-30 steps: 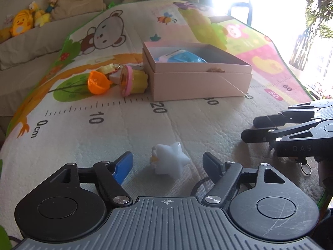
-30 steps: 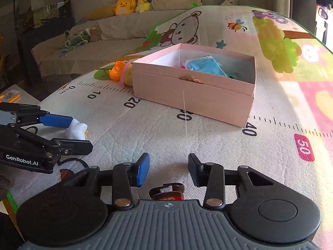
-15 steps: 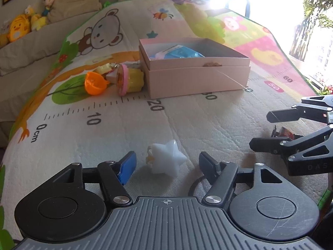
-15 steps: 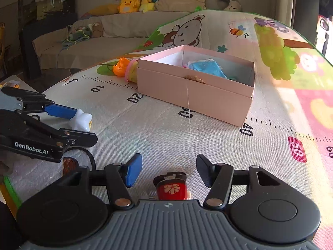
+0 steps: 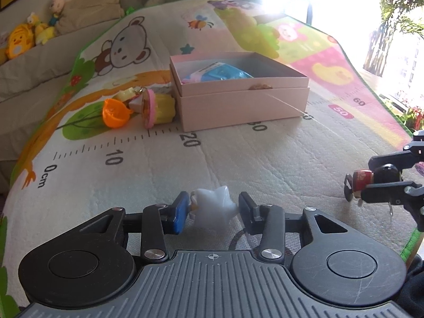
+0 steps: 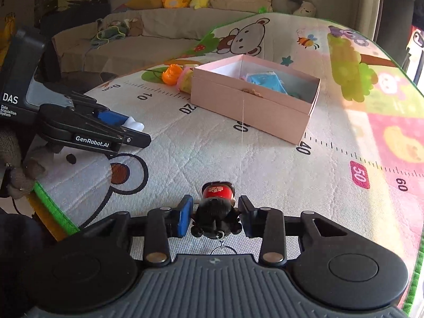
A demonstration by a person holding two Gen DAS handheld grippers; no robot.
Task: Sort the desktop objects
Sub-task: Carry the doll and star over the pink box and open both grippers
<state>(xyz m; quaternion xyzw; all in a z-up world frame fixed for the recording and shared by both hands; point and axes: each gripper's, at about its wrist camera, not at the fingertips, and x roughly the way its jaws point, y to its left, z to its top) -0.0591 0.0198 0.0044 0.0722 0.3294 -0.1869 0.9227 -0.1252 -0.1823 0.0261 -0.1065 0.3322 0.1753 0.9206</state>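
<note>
Cartoon play mat [image 5: 265, 159] on worktop, pink box [image 5: 238, 100] far centre, left gripper [image 5: 213, 213] just closed onto white star toy [image 5: 214, 206], right gripper [image 6: 214, 212] just closed, clamping red-and-black figurine [image 6: 217, 204]

The play mat [image 6: 265, 159] carries a printed ruler reading "0cm, 10, 20, 40, 50, 60", while the left tool [image 6: 132, 129] at nine o'clock reads "GenRobot.AI" and "DAS Data Acquisition System".
</note>
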